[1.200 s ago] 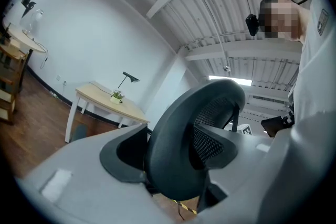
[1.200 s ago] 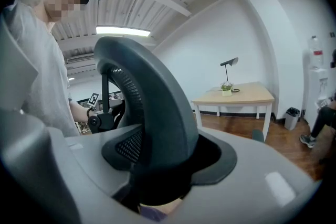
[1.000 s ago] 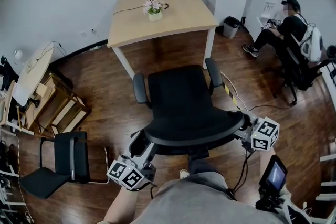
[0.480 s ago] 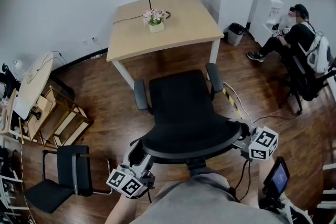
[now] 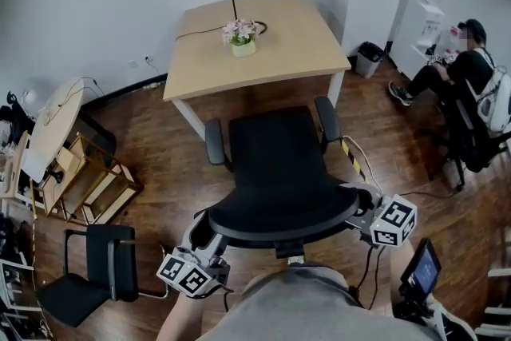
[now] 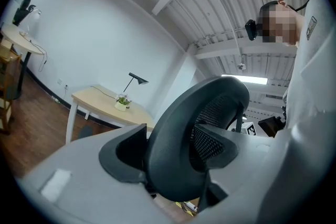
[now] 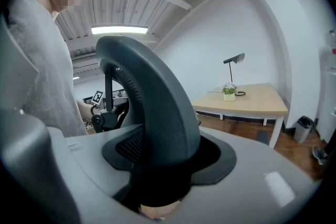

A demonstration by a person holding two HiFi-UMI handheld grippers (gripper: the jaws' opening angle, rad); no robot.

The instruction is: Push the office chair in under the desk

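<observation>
- Pinching the left end of the office chair (image 5: 279, 160) backrest rim (image 5: 281, 229) between the left gripper (image 5: 206, 229) jaws.
- Clamping the right end likewise in the right gripper (image 5: 361, 204) jaws, probably keeping the shove straight.
- Sitting just short of the desk (image 5: 263, 52), not yet tucked under.

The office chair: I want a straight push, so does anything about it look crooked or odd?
Nothing odd about the chair: it stands upright, squarely facing the desk, and the left gripper and right gripper clamp its backrest ends. Only a cable lying on the floor close beside it might catch under it.
</observation>
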